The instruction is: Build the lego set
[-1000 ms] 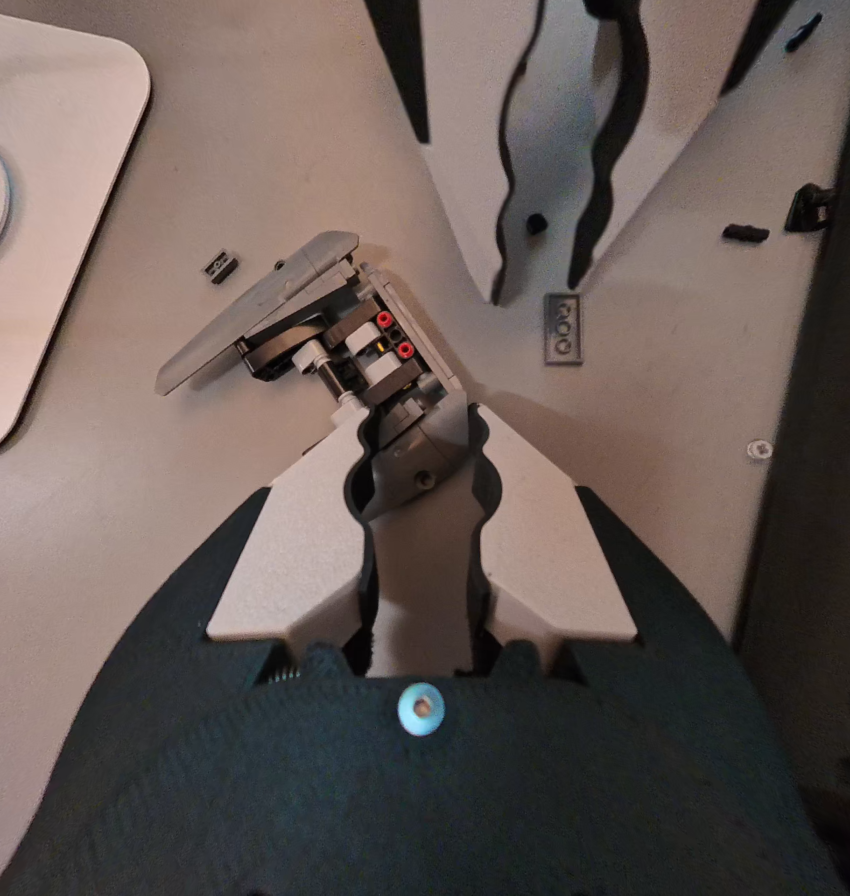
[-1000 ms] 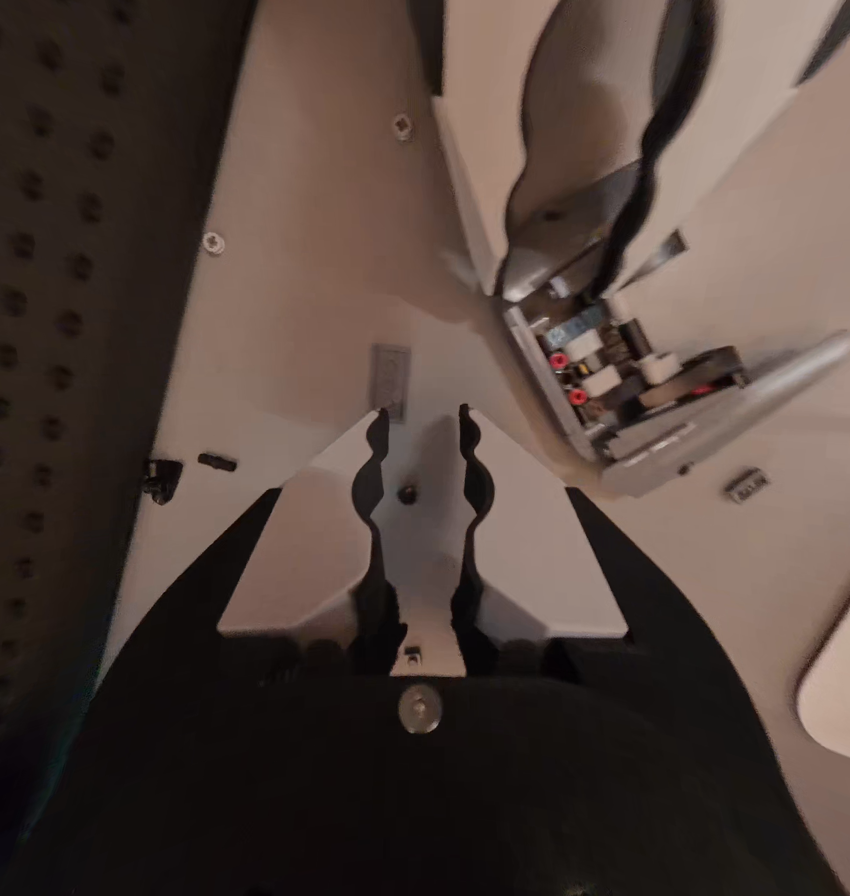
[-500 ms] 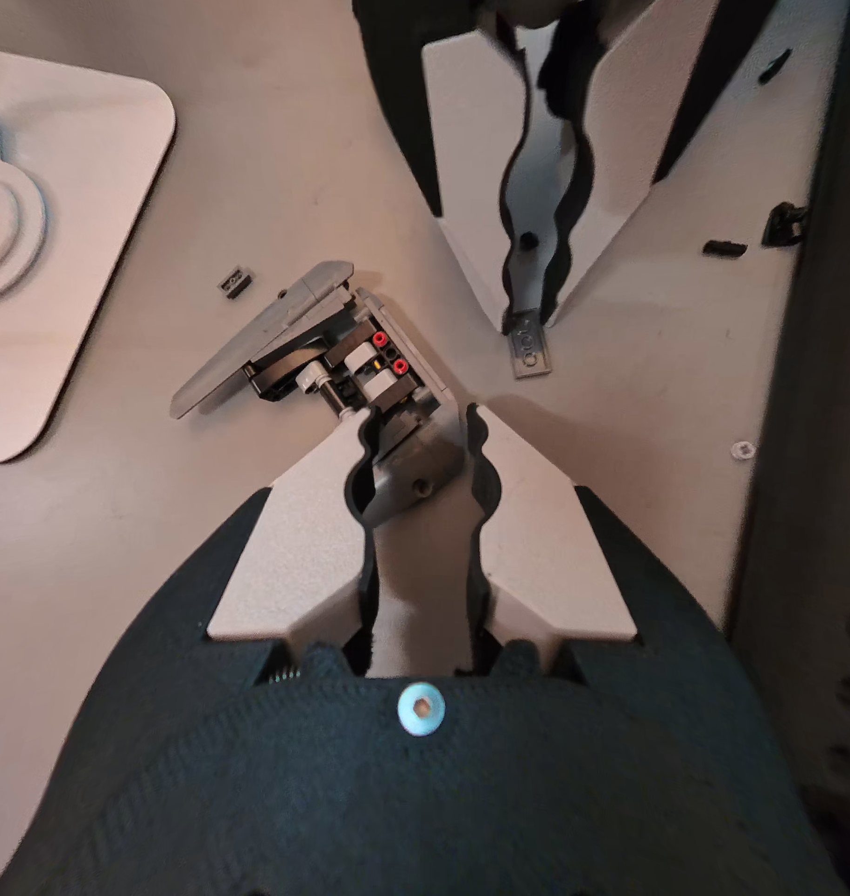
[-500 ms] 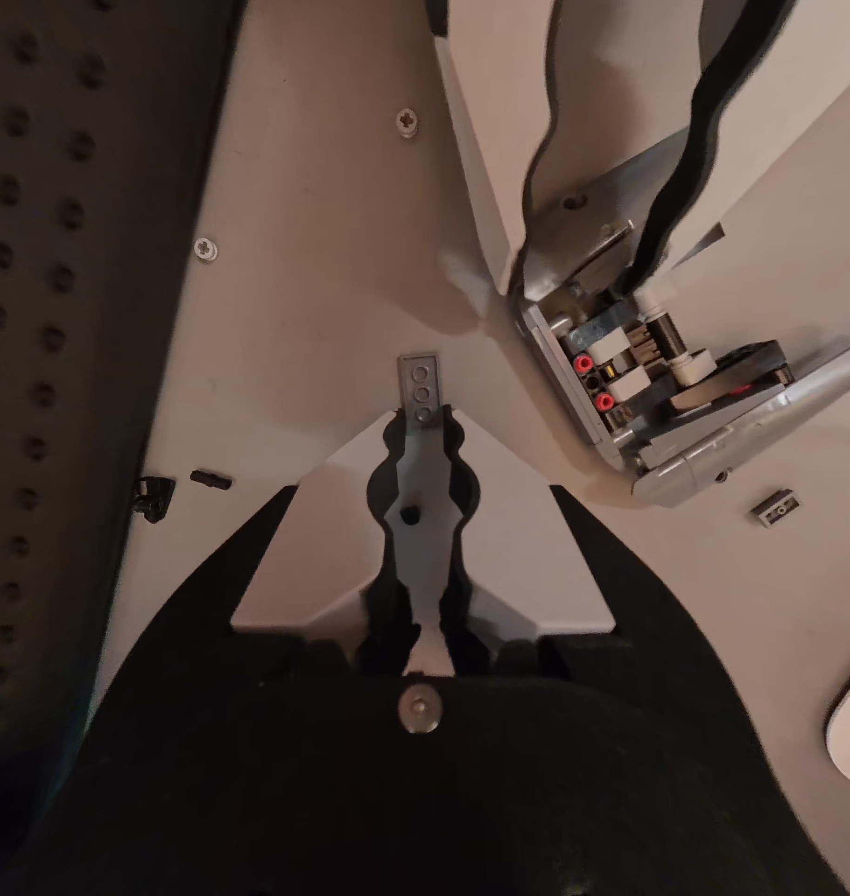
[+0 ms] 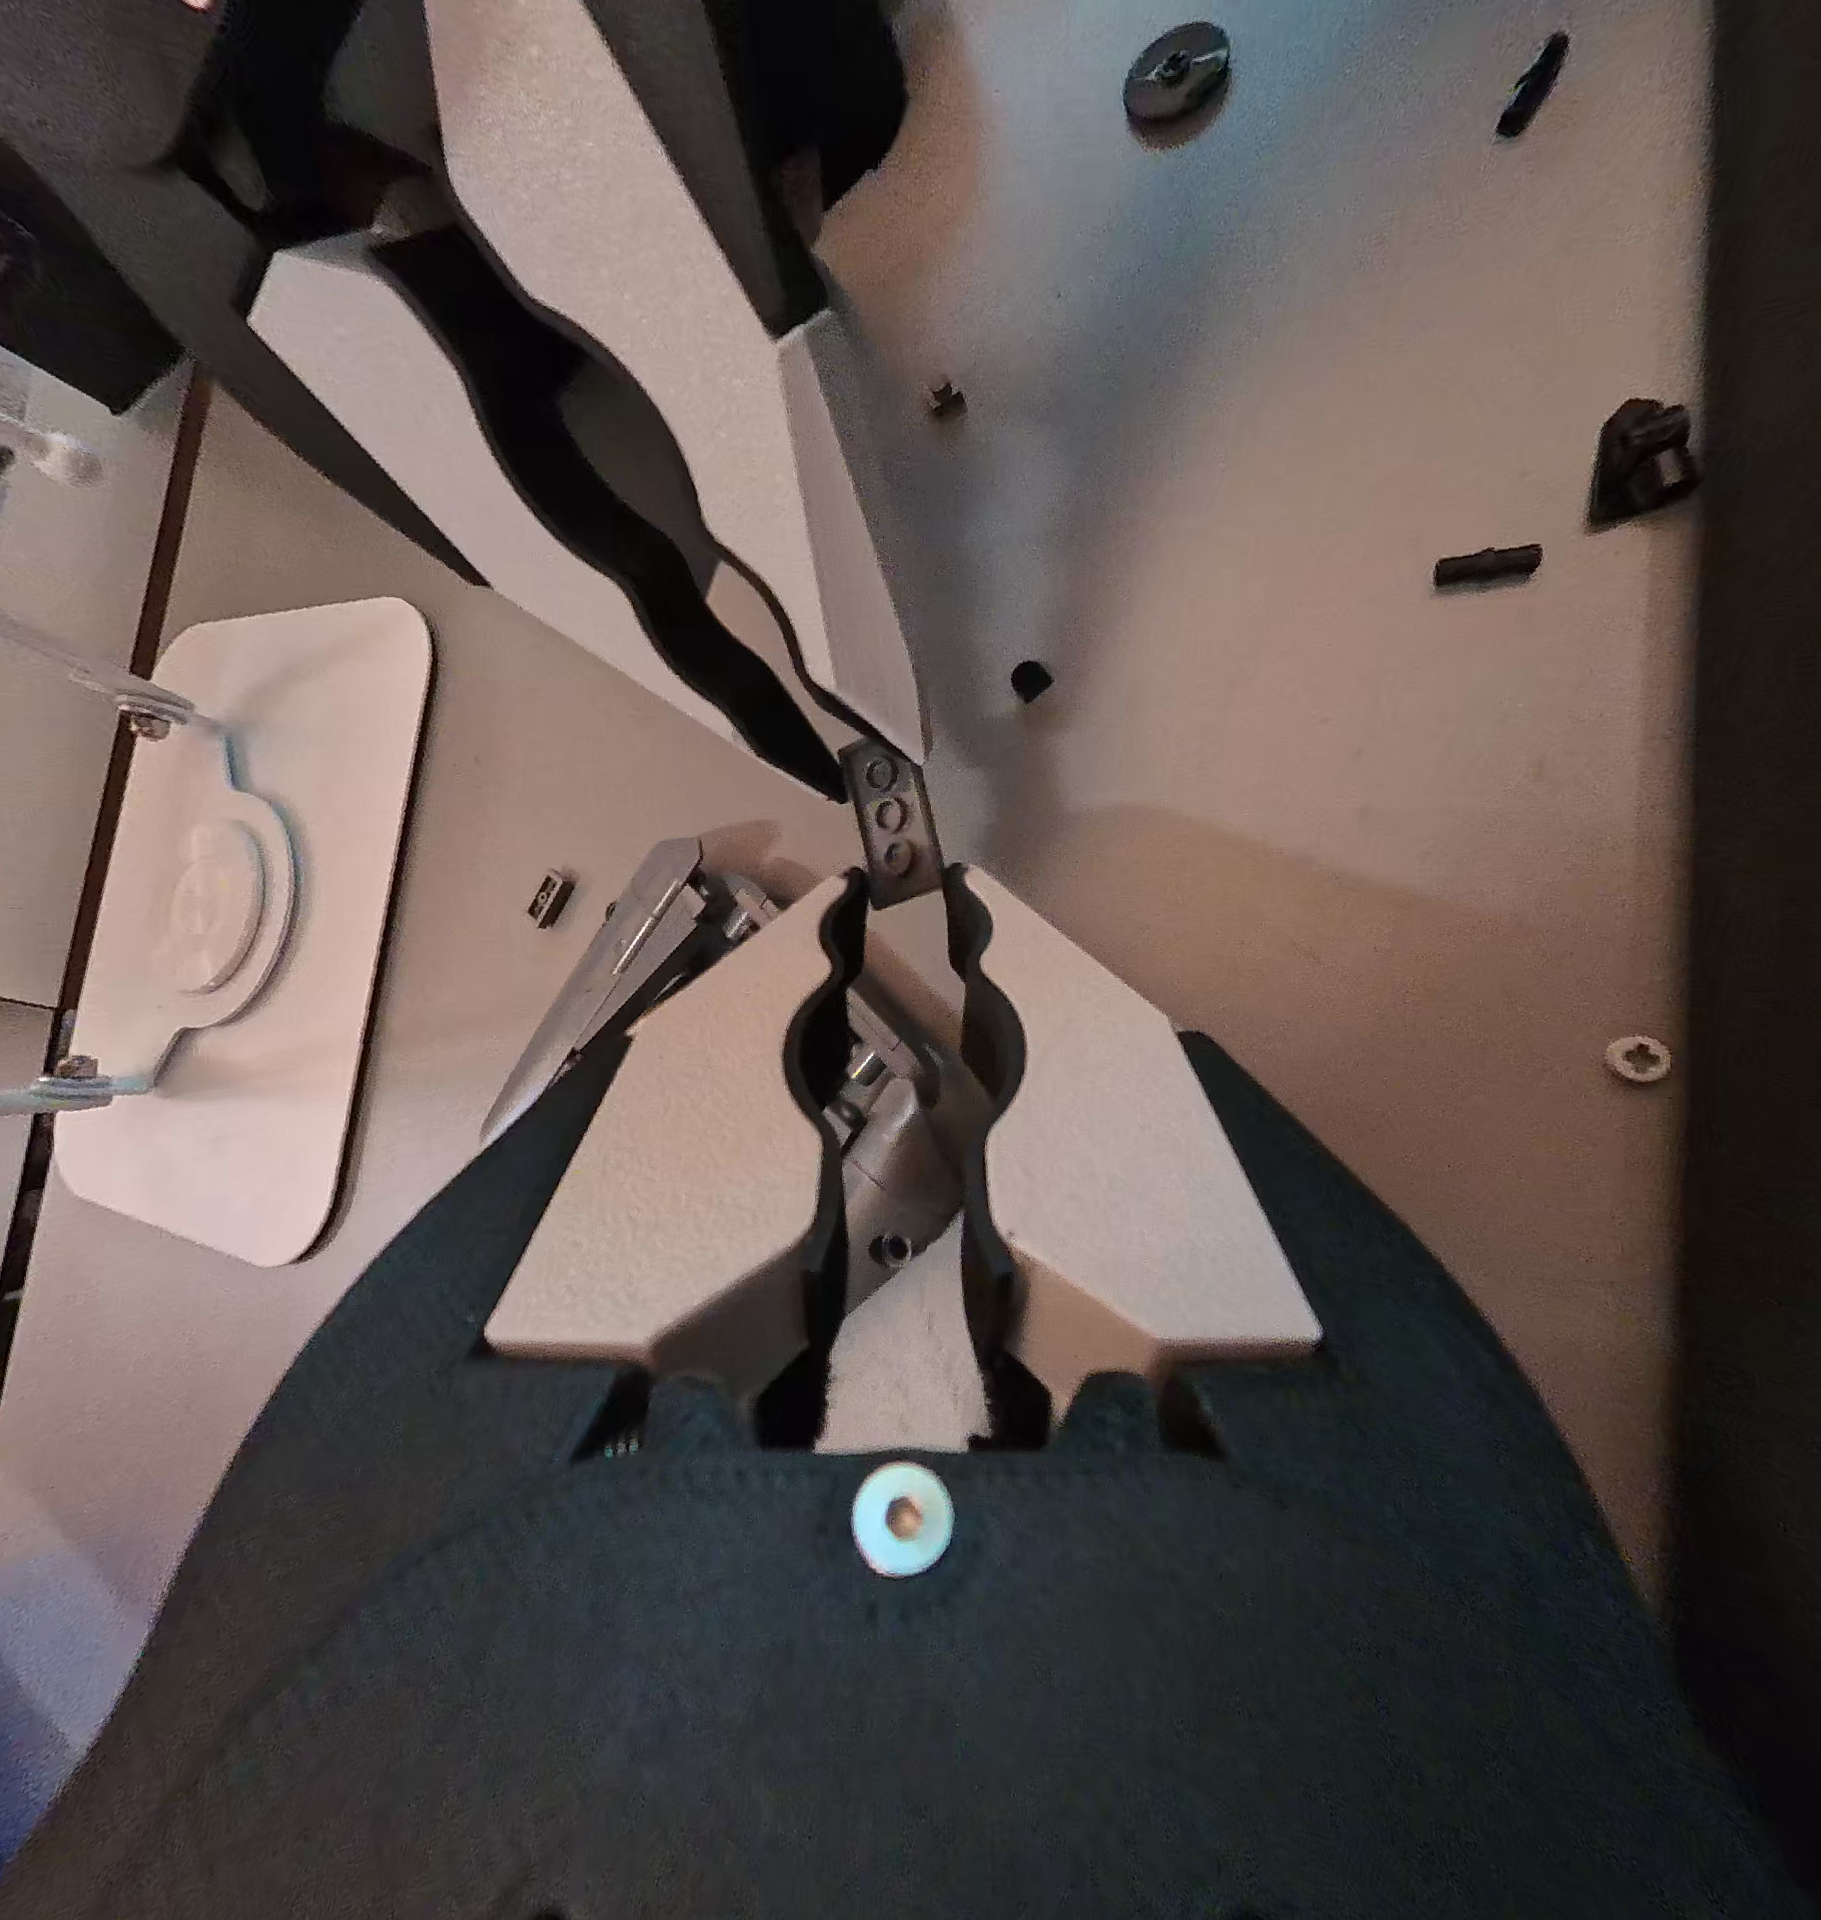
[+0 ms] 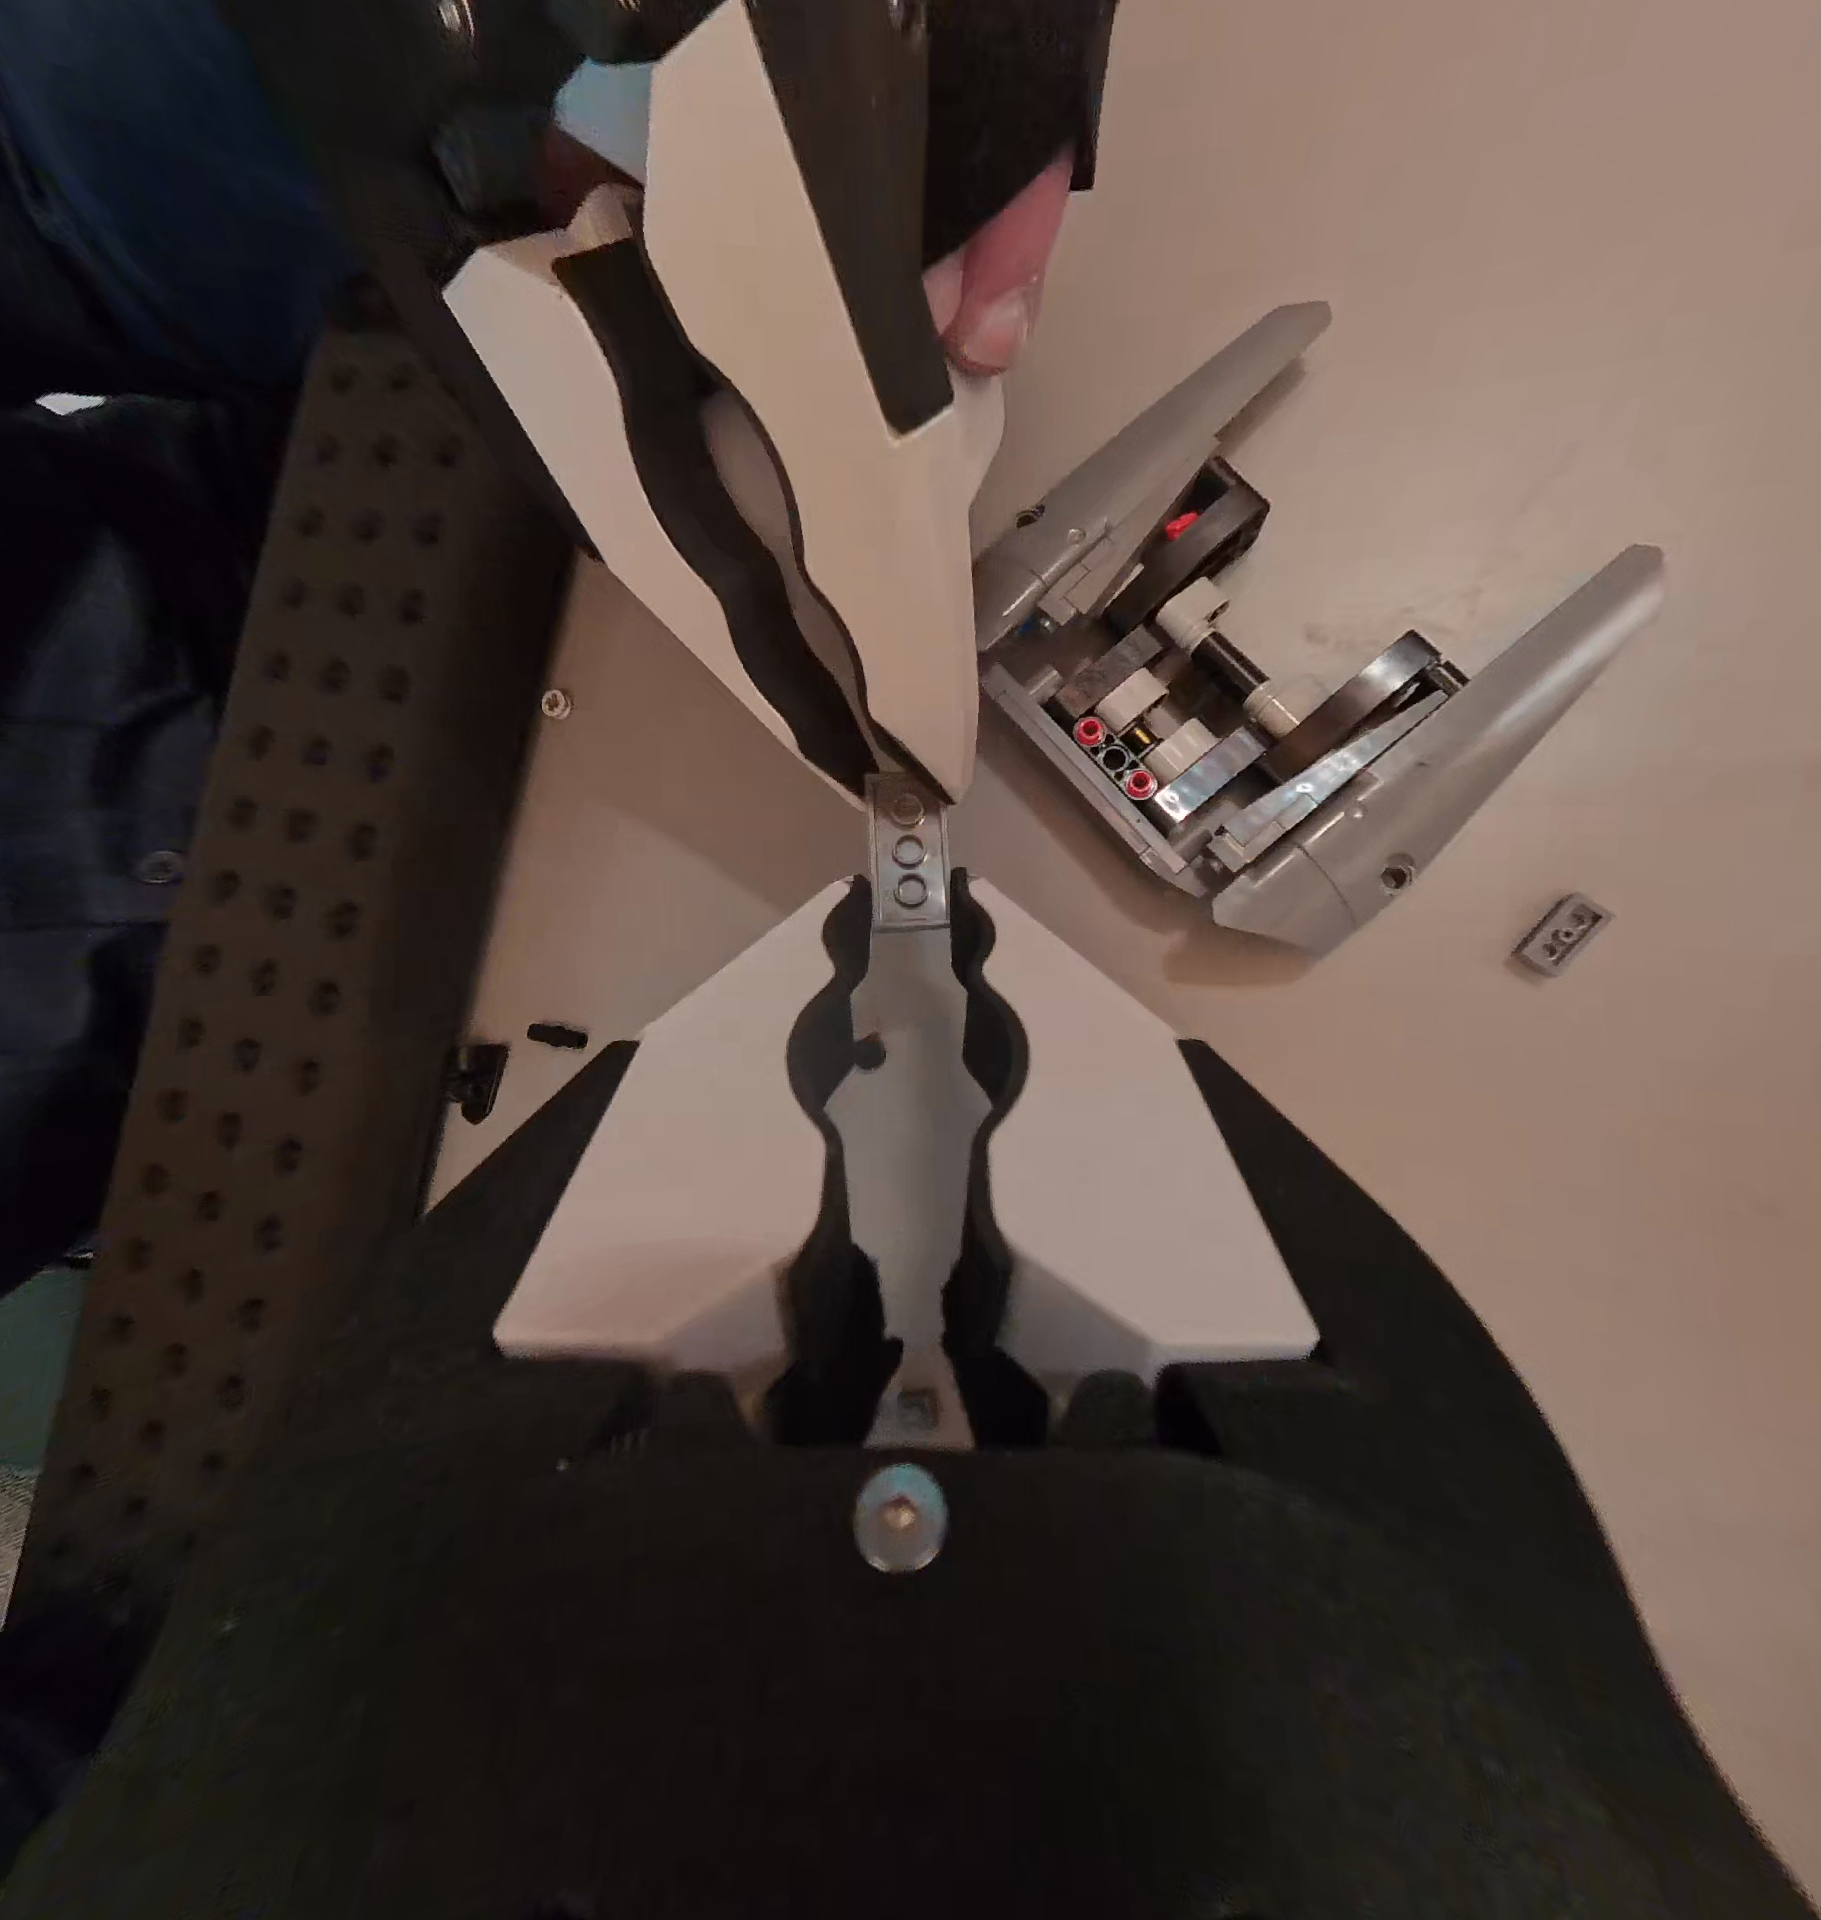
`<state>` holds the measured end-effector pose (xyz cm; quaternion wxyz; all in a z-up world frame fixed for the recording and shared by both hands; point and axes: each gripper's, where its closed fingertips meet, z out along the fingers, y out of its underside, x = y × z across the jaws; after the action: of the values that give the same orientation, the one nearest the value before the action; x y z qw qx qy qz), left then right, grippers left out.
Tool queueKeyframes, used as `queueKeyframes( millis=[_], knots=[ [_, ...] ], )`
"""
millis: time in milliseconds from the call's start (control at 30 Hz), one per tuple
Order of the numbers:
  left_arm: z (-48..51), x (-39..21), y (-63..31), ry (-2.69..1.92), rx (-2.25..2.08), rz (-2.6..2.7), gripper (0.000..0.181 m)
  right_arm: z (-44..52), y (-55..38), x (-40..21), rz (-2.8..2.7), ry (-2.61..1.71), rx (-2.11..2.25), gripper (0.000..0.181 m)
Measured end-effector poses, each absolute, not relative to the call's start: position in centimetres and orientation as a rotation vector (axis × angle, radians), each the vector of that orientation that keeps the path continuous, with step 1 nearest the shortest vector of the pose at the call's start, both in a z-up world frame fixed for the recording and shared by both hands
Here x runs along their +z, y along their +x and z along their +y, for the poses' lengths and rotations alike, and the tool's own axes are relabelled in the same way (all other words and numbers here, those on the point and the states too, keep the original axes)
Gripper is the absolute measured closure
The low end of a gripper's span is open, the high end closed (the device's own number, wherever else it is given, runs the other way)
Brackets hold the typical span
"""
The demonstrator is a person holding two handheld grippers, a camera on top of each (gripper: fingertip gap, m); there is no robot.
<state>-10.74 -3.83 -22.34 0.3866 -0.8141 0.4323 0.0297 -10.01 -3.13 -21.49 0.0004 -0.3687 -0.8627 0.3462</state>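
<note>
A flat grey plate with three studs point(image 5: 890, 826) point(image 6: 908, 860) hangs in the air between both grippers. My right gripper point(image 6: 908, 894) is shut on its near end in the right wrist view. My left gripper point(image 5: 901, 883) is closed on its other end, tip to tip with the right one. The grey lego assembly with red pins point(image 6: 1290, 717) lies free on the table, to the right of the grippers. In the left wrist view it shows under my left fingers point(image 5: 625, 956).
A small grey piece point(image 5: 550, 896) point(image 6: 1558, 932) lies beside the assembly. A white pad with a clear stand point(image 5: 251, 914) is at the left. Black pieces point(image 5: 1488, 566) point(image 5: 1638, 457) lie near the dark perforated panel point(image 6: 262, 831). The tips of both grippers are at nearly the same place. Both grippers' tips are roughly 12 cm from the small grey piece point(image 6: 1558, 932). Seen from the left wrist view point(image 5: 542, 891) as well.
My left gripper let go of the assembly, rose and closed on the plate. My right gripper lifted the plate off the table and brought it to the left one.
</note>
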Motion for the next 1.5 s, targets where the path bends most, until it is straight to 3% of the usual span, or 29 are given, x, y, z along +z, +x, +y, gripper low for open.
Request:
queueKeyframes(
  millis=[167, 233, 267, 467, 633, 733, 933, 1100, 1233, 1300, 1500],
  knots=[
    [-3.7, -22.4, -10.7, -2.083, 0.045, 1.077, 0.169, -3.1, -10.1, -21.2, -2.696, -1.169, 1.129, 0.169],
    [-3.6, -22.1, -10.8, -2.077, 0.024, 1.053, 0.171, -3.4, -10.1, -20.3, -2.672, -1.155, 1.212, 0.18],
    [-3.5, -21.8, -10.8, -2.063, 0.023, 1.042, 0.18, -3.4, -10.2, -20.0, -2.659, -1.155, 1.23, 0.181],
    [-3.5, -21.3, -10.8, -2.075, -0.121, 0.945, 0.18, -2.6, -10.4, -20.2, -2.643, -1.141, 1.123, 0.181],
    [-3.3, -21.2, -11.6, -2.139, -0.278, 0.78, 0.18, -2.3, -11.7, -18.8, -2.543, -0.951, 0.947, 0.159],
    [-3.3, -21.1, -12.3, -2.166, -0.397, 0.655, 0.18, -2.3, -12.3, -18.7, -2.501, -0.787, 0.765, 0.155],
    [-3.4, -19.9, -12.9, -2.142, -0.677, 0.434, 0.18, -1.9, -13.9, -20.2, -2.441, -0.575, 0.41, 0.162],
    [-3.5, -19.7, -13.4, -2.129, -0.823, 0.324, 0.18, -2.1, -14.3, -20.3, -2.455, -0.566, 0.433, 0.166],
    [-3.5, -20.2, -14.7, -2.167, -0.712, 0.305, 0.18, -2.2, -14.3, -21.1, -2.545, -0.606, 0.462, 0.17],
    [-3.6, -20.9, -16.0, -2.21, -0.582, 0.31, 0.173, -1.8, -14.5, -21.9, -2.59, -0.617, 0.424, 0.18],
    [-3.9, -21.9, -16.2, -2.26, -0.572, 0.33, 0.17, -2.5, -14.6, -23.1, -2.703, -0.618, 0.487, 0.18]
  ],
)
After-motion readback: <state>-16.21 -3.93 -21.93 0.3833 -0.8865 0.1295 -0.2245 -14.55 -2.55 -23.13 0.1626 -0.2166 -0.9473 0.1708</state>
